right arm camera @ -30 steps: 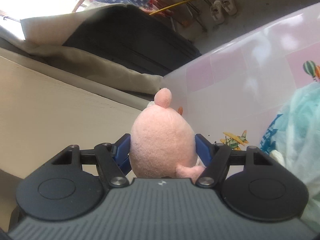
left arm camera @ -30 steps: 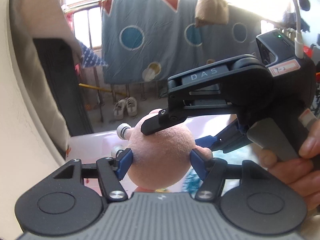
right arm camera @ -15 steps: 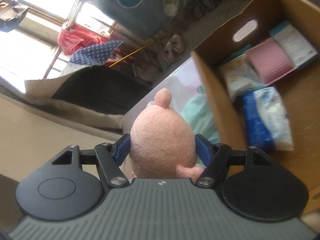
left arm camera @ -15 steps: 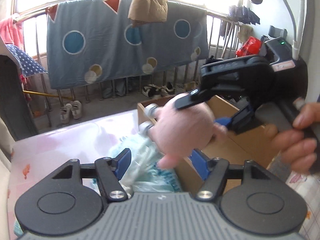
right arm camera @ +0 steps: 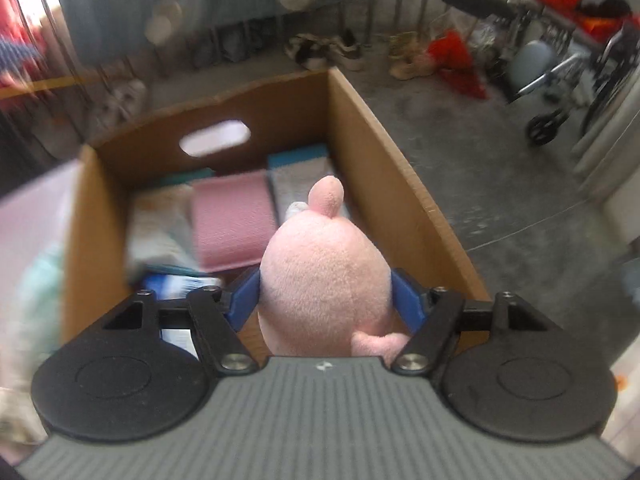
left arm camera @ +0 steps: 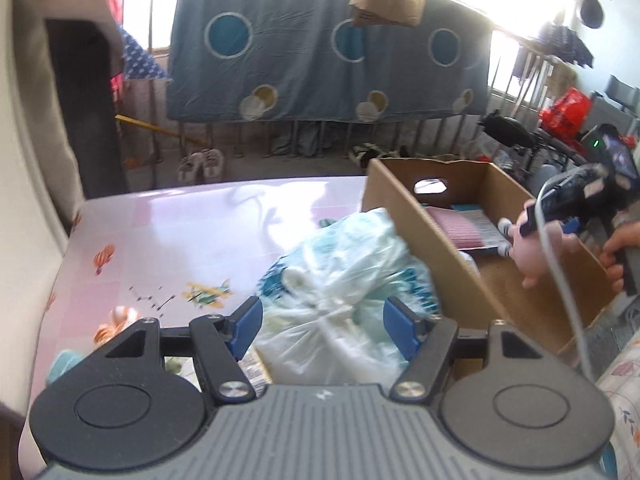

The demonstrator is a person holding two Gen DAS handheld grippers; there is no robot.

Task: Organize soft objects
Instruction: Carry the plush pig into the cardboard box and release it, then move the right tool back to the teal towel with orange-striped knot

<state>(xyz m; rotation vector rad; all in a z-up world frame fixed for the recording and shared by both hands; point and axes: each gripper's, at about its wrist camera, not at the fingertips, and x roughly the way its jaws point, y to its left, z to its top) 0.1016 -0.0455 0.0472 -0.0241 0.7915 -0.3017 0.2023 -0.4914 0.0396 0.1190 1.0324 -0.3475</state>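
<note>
Right tool [right arm camera: 324, 296] clamped on pink plush toy [right arm camera: 324, 284], blue pads pressed into both sides, squeezing it enough to carry w/o slipping. Toy hangs over the open cardboard box [right arm camera: 384, 184], above packs already laid flat inside; prob. positioned for a drop into the free near end. Left tool [left arm camera: 322, 322] wide open, holding nothing, hovering over a tied plastic bag [left arm camera: 344, 292] on the table [left arm camera: 168, 224] just beside the box, likely lined up as next pick.
</note>
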